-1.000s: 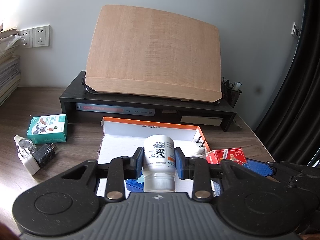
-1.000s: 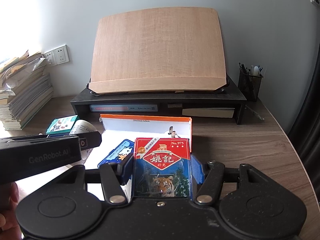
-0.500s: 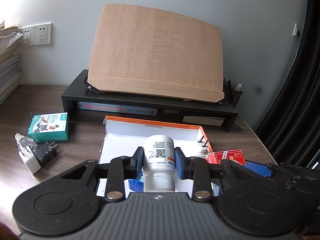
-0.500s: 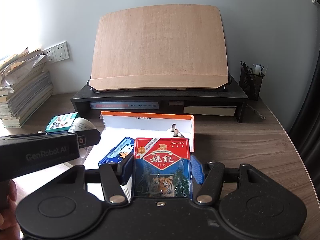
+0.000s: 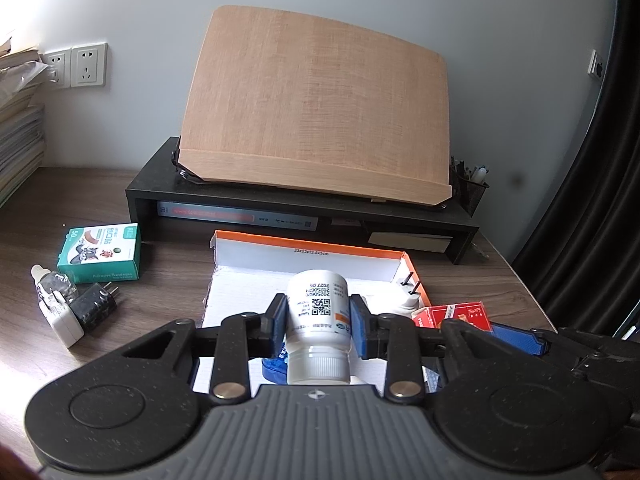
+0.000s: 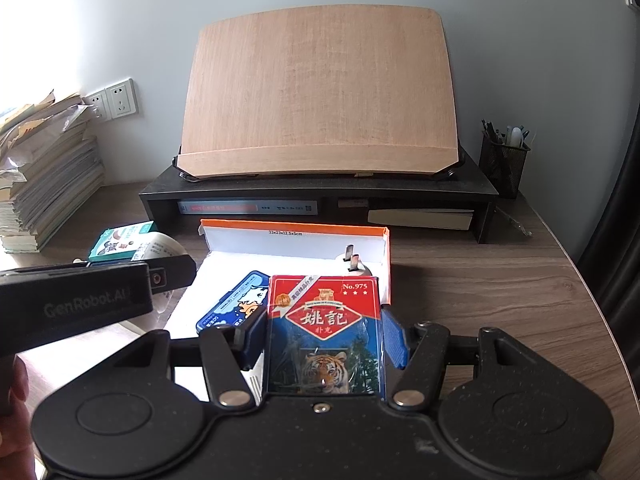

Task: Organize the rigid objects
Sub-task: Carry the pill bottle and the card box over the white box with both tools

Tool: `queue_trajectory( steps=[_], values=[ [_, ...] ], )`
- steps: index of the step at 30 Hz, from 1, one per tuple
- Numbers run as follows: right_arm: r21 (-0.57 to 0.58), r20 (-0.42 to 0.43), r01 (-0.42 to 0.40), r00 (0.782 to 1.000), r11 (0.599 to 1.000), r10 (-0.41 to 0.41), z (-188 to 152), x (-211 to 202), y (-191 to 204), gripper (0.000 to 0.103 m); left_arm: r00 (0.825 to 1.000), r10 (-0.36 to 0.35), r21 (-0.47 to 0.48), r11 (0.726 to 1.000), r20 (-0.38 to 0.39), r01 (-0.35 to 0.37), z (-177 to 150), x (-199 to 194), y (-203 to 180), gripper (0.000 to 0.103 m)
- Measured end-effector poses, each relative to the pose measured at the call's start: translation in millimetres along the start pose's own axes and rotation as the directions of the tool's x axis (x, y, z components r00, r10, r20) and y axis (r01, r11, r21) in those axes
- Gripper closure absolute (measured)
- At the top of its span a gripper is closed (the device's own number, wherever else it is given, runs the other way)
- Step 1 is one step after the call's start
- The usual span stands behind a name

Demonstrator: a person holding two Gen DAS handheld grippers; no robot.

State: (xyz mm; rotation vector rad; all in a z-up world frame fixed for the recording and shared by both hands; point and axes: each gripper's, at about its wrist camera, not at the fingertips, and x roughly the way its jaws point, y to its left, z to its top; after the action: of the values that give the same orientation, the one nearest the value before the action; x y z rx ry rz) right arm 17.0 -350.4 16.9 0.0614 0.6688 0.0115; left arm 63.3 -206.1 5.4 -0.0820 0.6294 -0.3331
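The white plastic pill bottle with a QR label (image 5: 318,316) sits cap toward you in your left gripper (image 5: 318,322), whose blue pads are clamped on its sides. Your right gripper (image 6: 324,338) grips the red and blue playing-card box with a tiger picture (image 6: 323,336) by both edges. Beyond both, at twelve o'clock, lies the open white cardboard box with orange rim (image 5: 320,258), holding a blue flat tin (image 6: 232,304) and a white plug adapter (image 6: 354,266). At ten o'clock of your left gripper rest a green bandage carton (image 5: 100,252), a black charger plug (image 5: 96,306) and a small clear dropper bottle (image 5: 50,284).
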Motion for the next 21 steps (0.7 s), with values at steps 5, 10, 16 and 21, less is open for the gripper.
queue_trajectory(
  steps=[5,10,16,21],
  values=[
    [0.002,-0.005,0.002,1.000,1.000,-0.002,-0.3,0.9,-0.1,0.032,1.000,-0.001,0.003,1.000,-0.001,0.001,0.1,0.5,0.1,0.070],
    [0.001,-0.006,0.003,1.000,1.000,-0.003,0.2,1.1,0.1,0.032,1.000,0.001,0.004,1.000,-0.002,-0.001,0.7,1.2,-0.4,0.070],
    [-0.001,-0.009,0.001,1.000,1.000,-0.001,0.2,3.4,0.5,0.032,1.000,0.002,0.004,1.000,-0.001,-0.002,0.9,1.8,-0.2,0.070],
    [-0.006,-0.010,0.002,1.000,1.000,-0.003,1.0,6.4,1.3,0.032,1.000,0.005,0.003,1.000,-0.006,-0.005,2.8,5.2,1.4,0.070]
  ],
)
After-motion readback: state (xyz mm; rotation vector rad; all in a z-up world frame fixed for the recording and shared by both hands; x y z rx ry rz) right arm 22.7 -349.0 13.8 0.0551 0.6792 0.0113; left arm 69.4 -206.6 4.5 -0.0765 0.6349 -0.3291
